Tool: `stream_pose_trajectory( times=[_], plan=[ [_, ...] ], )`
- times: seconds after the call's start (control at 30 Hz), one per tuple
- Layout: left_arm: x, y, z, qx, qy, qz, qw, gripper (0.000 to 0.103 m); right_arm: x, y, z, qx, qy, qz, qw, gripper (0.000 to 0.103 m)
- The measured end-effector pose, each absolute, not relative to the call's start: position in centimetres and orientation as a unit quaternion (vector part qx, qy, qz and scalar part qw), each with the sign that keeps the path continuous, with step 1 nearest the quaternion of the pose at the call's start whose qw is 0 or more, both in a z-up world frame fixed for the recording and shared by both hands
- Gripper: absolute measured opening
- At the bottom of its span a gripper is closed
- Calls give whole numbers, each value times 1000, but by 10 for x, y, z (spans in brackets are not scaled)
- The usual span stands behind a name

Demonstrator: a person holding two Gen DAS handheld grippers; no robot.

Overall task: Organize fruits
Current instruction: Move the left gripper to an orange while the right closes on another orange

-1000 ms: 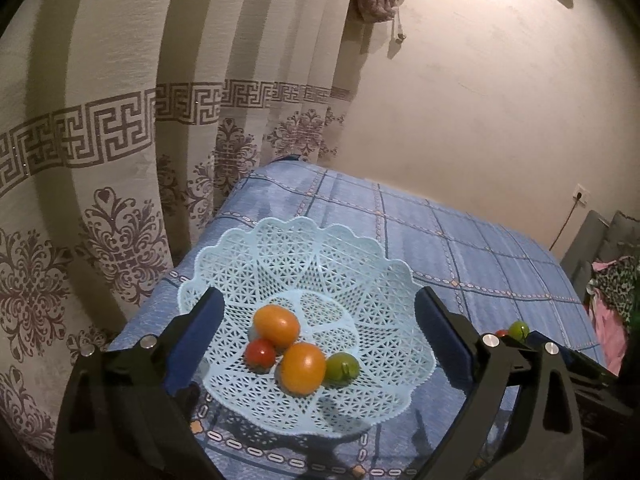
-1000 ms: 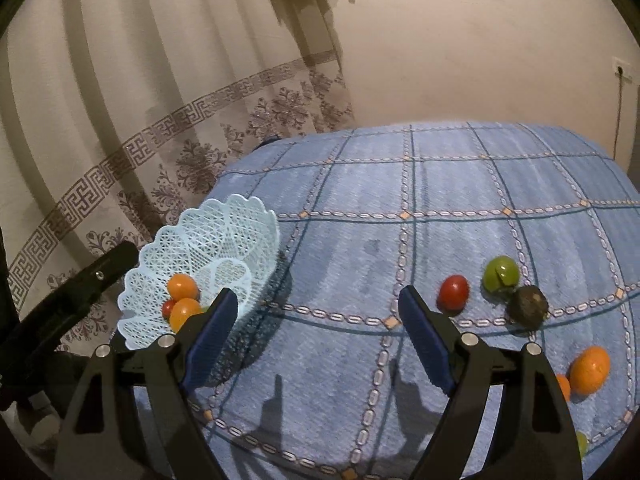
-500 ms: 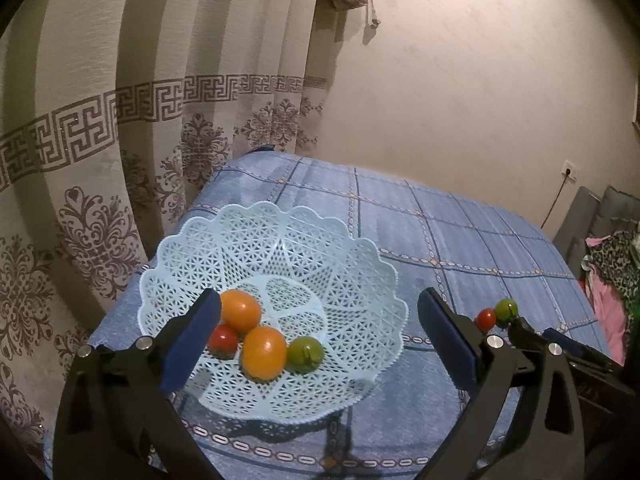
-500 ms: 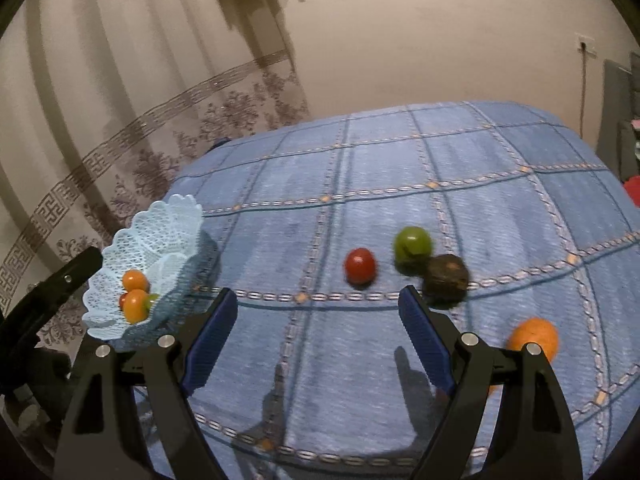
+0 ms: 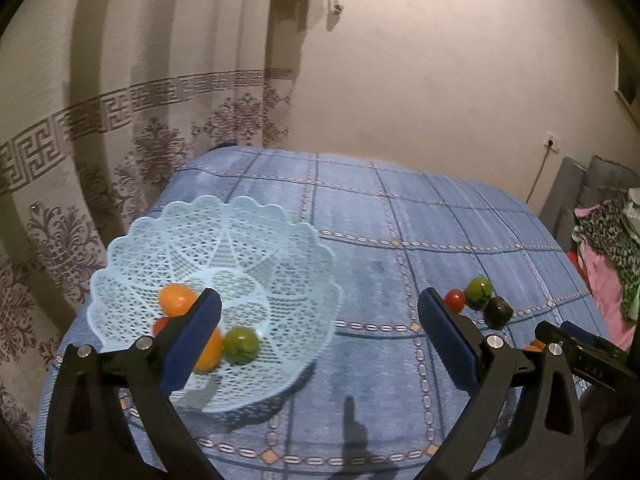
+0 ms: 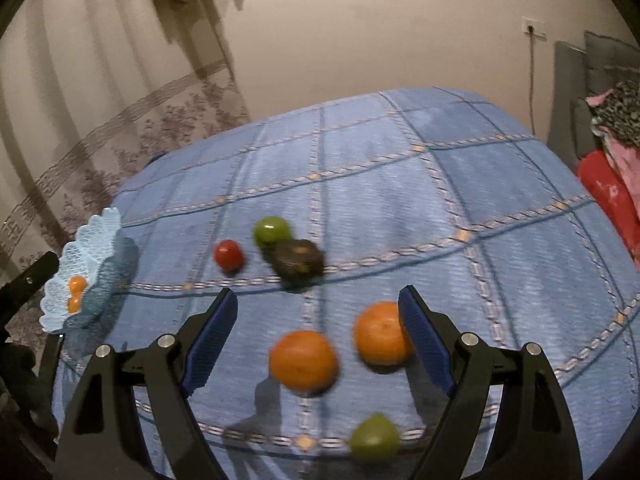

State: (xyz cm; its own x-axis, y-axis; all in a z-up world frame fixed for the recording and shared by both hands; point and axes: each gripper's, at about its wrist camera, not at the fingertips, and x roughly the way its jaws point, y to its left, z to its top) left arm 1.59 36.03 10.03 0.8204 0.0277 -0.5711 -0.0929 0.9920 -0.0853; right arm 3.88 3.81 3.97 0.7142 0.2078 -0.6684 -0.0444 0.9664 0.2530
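right wrist: 2 oranges (image 6: 303, 360), round

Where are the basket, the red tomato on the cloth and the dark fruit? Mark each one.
basket (image 5: 280, 248): left wrist view, bare lattice wall near the far rim.
red tomato (image 6: 228, 255): right wrist view, middle of its skin.
dark fruit (image 6: 299, 262): right wrist view, middle of its top.

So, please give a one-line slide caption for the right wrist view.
Open right gripper above two oranges on the blue cloth; basket far left.
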Motion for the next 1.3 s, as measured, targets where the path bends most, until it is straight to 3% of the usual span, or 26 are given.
stream_pose_trajectory(
  times=[0.17,0.4,0.8,0.87,0.93,1.3],
  plan=[
    [22,339,97,-40,306,17,951,100,39,21,31,105,377,60,918,81],
    [27,311,89,-22,320,-4,947,100,48,7,19,119,402,59,906,58],
    [30,292,78,-10,336,-21,942,100,57,8,8,106,420,65,899,52],
    [29,291,77,-9,338,-22,941,100,57,10,7,94,420,61,901,49],
    [30,289,76,-8,339,-23,940,100,56,12,8,91,419,72,900,40],
    [31,265,69,14,347,-45,937,100,49,1,19,91,396,64,912,39]
  ],
)
